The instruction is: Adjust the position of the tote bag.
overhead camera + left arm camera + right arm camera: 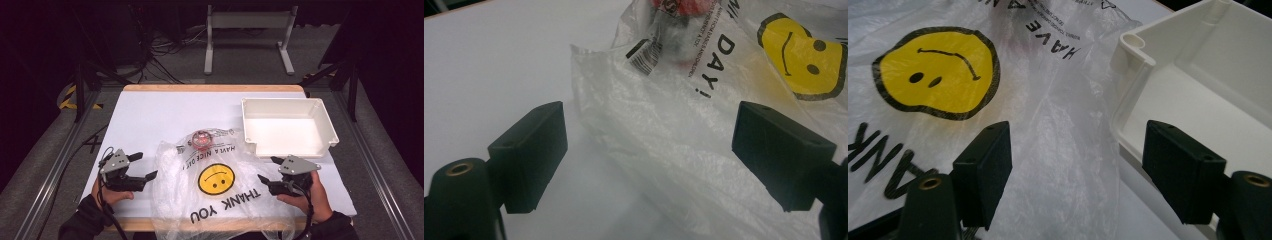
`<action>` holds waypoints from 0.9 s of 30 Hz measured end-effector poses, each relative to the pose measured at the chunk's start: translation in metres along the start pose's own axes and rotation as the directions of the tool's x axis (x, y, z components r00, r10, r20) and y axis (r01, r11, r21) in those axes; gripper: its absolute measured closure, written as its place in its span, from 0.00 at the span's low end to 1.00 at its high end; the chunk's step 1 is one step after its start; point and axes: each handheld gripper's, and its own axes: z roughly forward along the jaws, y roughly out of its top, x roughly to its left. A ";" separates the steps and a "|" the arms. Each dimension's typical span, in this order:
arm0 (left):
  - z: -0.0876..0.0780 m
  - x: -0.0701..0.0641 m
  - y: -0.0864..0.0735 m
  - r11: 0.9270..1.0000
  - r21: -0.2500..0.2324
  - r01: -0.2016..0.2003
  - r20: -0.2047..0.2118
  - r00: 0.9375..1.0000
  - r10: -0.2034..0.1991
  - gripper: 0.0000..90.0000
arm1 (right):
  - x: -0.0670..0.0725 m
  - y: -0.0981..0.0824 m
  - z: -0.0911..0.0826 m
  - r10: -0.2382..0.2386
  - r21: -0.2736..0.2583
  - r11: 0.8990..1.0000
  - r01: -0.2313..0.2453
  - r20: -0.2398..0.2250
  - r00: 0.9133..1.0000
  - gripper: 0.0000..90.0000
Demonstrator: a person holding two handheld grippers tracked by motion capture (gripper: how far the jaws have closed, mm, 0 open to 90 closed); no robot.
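Jaws of the left gripper (142, 166) stand wide apart with nothing between the pads, pointing toward the left edge of the plastic bag (220, 195); in the left gripper view the bag's crinkled edge (664, 140) lies ahead of the jaws, untouched. The right gripper (266, 170) is also parted, clamping nothing, aimed at the bag's right side; in the right gripper view its jaws frame clear film (1063, 165), with the corner of the white bin (1133, 55) just beside.

The bag lies flat at the near middle of the table, between the two grippers, printed with a yellow smiley (216, 178) and black lettering. A small red item (201, 140) sits inside the bag at its far end. The white bin (330, 131), an open box, stands at the far right, its near corner touching the bag's edge.

A white sheet (150, 115) covers the table, which has a wooden rim. Beyond it are grey floor, cables and a white metal frame (247, 22) against a dark background.

Both hands enter from the bottom in dark sleeves, each holding its gripper low and roughly level, the left hand (107, 192) at the table's near left, the right hand (307, 192) at the near right.
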 end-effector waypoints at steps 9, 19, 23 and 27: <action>0.035 0.012 0.000 0.986 0.154 0.067 -0.084 0.995 -0.054 0.20 | -0.013 -0.014 0.038 0.049 0.116 0.992 -0.051 0.021 0.999 0.32; 0.046 0.018 0.000 0.976 0.212 0.047 -0.118 0.993 -0.022 0.54 | -0.016 -0.020 0.047 0.077 0.143 0.987 -0.074 -0.014 0.997 0.45; 0.046 0.019 -0.001 0.973 0.228 0.031 -0.094 0.996 -0.010 0.68 | -0.014 -0.022 0.052 0.078 0.163 0.984 -0.071 -0.036 0.996 0.55; 0.047 0.021 0.001 0.972 0.233 0.015 -0.095 0.995 0.008 0.80 | -0.013 -0.021 0.053 0.081 0.159 0.985 -0.072 -0.048 0.996 0.64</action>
